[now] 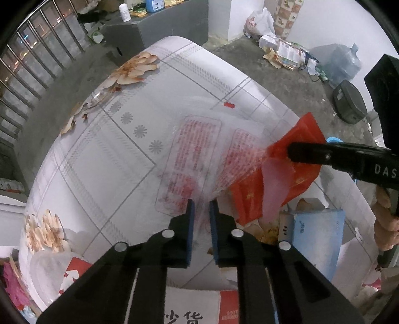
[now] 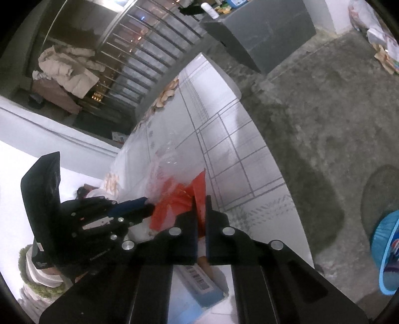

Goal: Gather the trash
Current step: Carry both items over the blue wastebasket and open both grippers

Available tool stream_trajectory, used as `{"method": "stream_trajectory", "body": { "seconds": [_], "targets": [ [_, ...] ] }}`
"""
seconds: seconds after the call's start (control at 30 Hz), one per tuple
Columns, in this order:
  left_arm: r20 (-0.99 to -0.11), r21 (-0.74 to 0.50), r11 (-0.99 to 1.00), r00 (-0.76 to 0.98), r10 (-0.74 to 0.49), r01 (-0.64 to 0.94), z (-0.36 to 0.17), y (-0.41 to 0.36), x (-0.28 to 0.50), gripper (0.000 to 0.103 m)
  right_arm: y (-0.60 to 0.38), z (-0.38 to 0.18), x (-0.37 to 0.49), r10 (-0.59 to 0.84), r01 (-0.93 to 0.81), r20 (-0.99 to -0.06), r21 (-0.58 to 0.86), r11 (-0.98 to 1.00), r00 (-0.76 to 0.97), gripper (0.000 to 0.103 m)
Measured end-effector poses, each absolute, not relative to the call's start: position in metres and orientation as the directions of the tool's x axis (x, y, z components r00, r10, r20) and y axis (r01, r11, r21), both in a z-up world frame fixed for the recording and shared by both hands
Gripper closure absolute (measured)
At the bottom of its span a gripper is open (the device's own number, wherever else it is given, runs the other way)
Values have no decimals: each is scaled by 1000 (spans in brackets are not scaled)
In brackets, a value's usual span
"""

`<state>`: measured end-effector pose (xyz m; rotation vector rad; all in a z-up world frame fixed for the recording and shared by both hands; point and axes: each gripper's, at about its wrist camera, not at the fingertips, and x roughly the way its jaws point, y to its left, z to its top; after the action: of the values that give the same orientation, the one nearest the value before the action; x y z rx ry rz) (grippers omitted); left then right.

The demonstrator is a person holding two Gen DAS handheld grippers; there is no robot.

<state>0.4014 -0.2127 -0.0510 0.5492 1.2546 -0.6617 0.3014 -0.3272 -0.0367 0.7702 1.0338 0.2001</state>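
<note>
Both hand-held grippers clamped: left hand-held gripper [image 1: 201, 206] on clear red-printed plastic bag [image 1: 189, 159], right hand-held gripper [image 2: 201, 202] on red foil wrapper [image 2: 174, 206]. Blue carton [image 1: 316, 239] and other litter left on the surface [image 1: 99, 154].

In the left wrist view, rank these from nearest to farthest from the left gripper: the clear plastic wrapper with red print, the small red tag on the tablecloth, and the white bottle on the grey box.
1. Clear plastic wrapper with red print, between the left gripper fingertips.
2. Small red tag, farther up the tablecloth.
3. White bottle, on the grey box beyond the table.
</note>
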Motion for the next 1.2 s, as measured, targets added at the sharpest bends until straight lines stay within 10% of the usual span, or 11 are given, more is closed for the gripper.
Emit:
{"method": "stream_trajectory", "body": {
  "seconds": [0.8,1.2],
  "targets": [
    [-877,-113,625,219,-429,773,83,-256,294,95,-393,44,164,306,246,-552,711,659,776,101],
    [-924,-204,387,-47,-380,899,14,-430,166,95,-503,-42,6,30,590,-662,687,424,749,101]
  ]
}}
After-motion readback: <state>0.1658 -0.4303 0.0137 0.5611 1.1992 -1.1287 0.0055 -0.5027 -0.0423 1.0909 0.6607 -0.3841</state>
